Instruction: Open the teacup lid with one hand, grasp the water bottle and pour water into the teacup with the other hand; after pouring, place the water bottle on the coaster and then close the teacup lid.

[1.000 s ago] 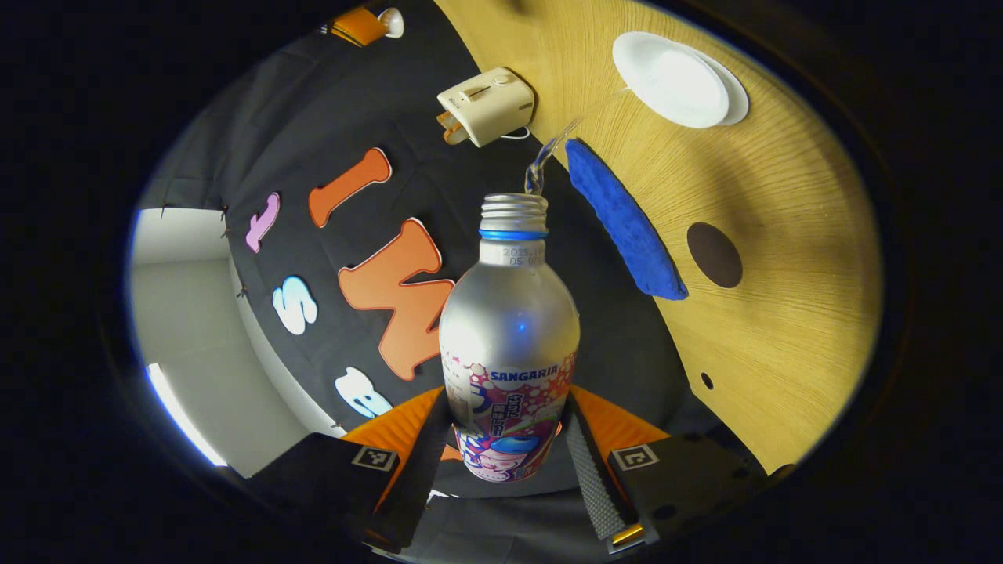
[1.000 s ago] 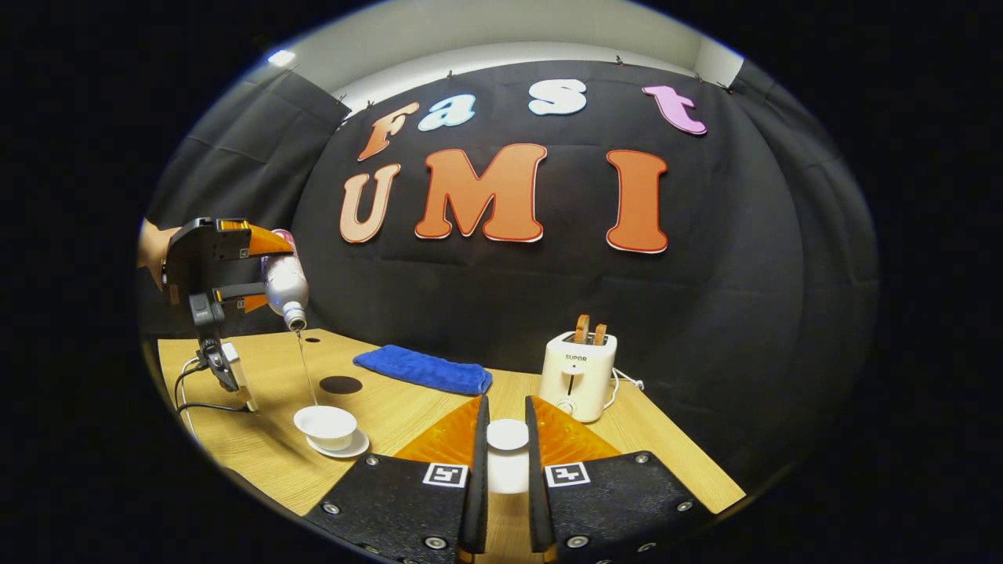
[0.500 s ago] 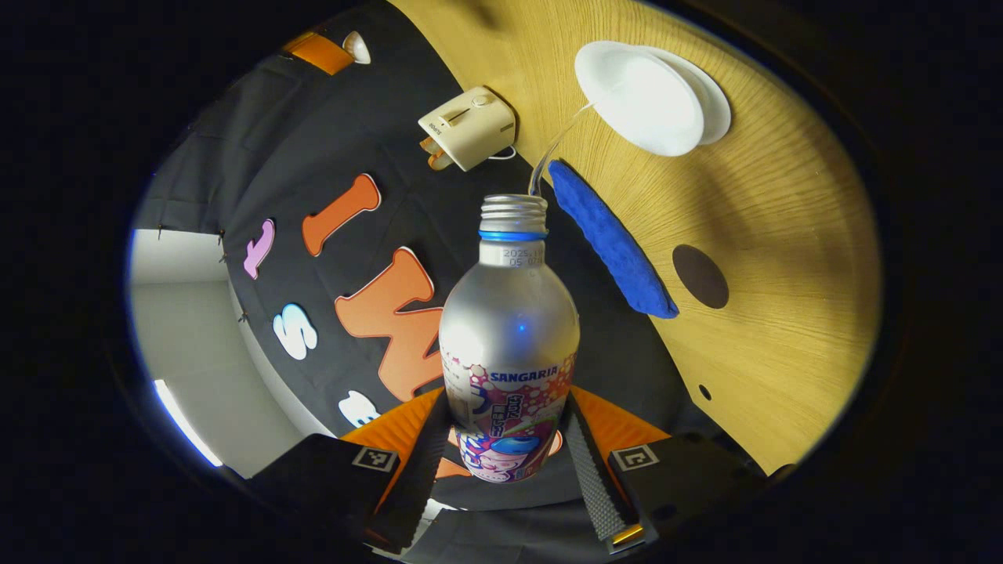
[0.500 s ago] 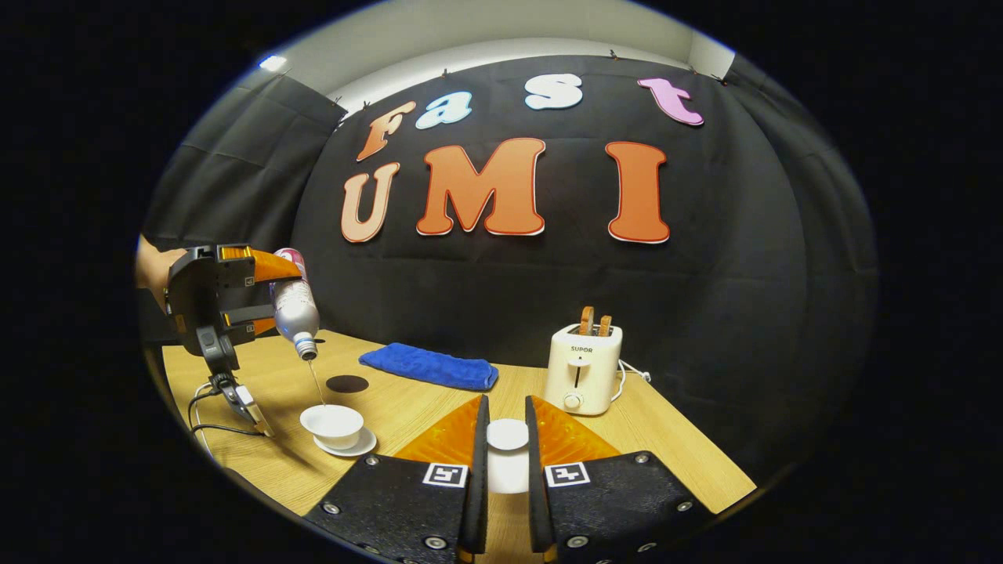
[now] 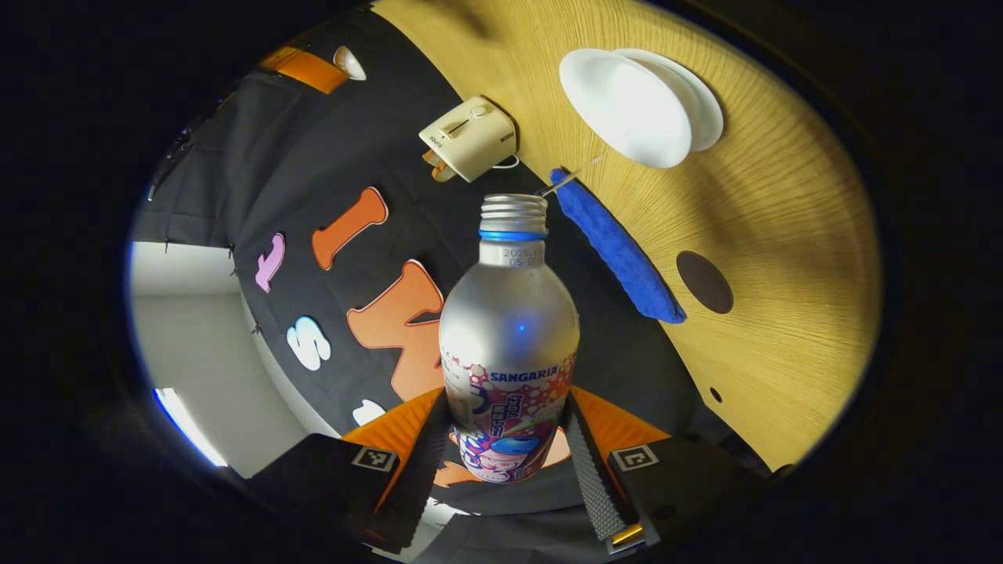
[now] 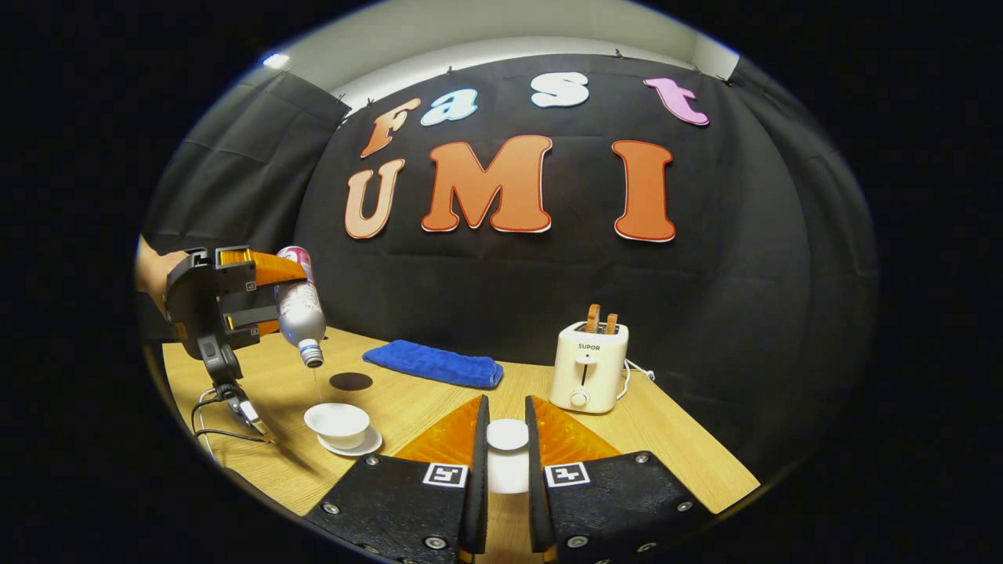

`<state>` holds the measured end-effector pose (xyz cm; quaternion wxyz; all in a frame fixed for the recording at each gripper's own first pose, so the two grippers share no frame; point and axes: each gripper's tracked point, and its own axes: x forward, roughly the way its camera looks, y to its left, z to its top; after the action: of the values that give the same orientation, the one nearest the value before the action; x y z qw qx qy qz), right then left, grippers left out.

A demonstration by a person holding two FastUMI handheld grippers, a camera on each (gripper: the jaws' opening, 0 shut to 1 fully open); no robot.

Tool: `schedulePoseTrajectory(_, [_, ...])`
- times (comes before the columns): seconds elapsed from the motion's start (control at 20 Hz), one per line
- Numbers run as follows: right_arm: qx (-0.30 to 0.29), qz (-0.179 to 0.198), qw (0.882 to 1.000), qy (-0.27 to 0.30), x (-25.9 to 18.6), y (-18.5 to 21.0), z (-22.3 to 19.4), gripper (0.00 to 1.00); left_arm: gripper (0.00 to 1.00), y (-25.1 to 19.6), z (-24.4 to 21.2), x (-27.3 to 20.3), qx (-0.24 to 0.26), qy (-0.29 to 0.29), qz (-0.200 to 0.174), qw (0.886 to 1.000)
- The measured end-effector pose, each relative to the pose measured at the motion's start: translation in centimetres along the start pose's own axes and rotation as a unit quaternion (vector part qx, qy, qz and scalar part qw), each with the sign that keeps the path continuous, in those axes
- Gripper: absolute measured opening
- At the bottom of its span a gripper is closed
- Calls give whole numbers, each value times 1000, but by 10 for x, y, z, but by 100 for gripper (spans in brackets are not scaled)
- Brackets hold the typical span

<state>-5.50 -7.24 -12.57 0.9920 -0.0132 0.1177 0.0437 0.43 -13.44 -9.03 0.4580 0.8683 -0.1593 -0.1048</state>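
Observation:
My left gripper (image 5: 505,462) is shut on a silver water bottle (image 5: 509,337) with a printed label and an open neck. In the right gripper view that bottle (image 6: 299,317) hangs tilted mouth-down above the white teacup (image 6: 337,424) on its saucer, with a faint thin trickle falling from it. The teacup (image 5: 627,106) shows open from above in the left gripper view. My right gripper (image 6: 507,462) is shut on the white teacup lid (image 6: 507,435), held low over the table at the right of the cup. A dark round coaster (image 6: 350,381) lies behind the cup.
A blue folded cloth (image 6: 432,363) lies at the back of the wooden table (image 6: 674,446). A cream toaster (image 6: 588,367) with two slices stands at the right, its cord behind it. A person's hand (image 6: 153,270) holds the left gripper. A cable lies at the table's left edge.
The water stream has thinned from a steady line to a faint trickle. The bottle has tipped back a little toward upright and sits slightly lower. The right gripper has held the lid still.

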Motion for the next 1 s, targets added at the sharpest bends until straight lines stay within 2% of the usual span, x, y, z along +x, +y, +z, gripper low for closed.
schedulePoseTrajectory(0.1, [0,3,1000,0,0,4,2,22,87,7,-1,-1,-12,-1,14,1000])
schedulePoseTrajectory(0.2, [1,6,1000,-1,2,9,5,22,82,21,-3,0,-28,-2,34,999])
schedulePoseTrajectory(0.3, [-1,8,1000,-1,4,14,7,22,84,31,-10,1,-49,3,52,997])
schedulePoseTrajectory(0.35, [-3,8,1000,-2,5,17,9,22,81,36,-14,1,-60,6,62,996])
schedulePoseTrajectory(0.4, [-4,8,1000,-3,7,19,11,22,84,44,-19,2,-73,10,74,995])
schedulePoseTrajectory(0.45, [-4,9,1000,-5,8,23,14,22,81,50,-23,2,-89,13,87,992])
schedulePoseTrajectory(0.5, [1,6,1000,-11,9,24,19,22,86,55,-28,3,-116,12,96,988])
schedulePoseTrajectory(0.55, [8,10,1000,-11,11,28,21,22,81,61,-34,3,-142,14,109,984])
schedulePoseTrajectory(0.65, [15,14,1000,-13,15,39,24,22,87,81,-51,4,-183,20,146,972])
schedulePoseTrajectory(0.7, [12,14,1000,-14,17,42,25,22,81,91,-60,3,-204,23,166,964])
schedulePoseTrajectory(0.8, [9,14,1000,-15,21,48,30,22,86,110,-76,0,-232,32,204,950])
schedulePoseTrajectory(0.85, [18,15,1000,-16,23,52,32,22,83,120,-84,-3,-238,39,229,943])
schedulePoseTrajectory(1.0, [30,27,999,-22,28,70,38,22,86,140,-105,-16,-302,44,288,908])
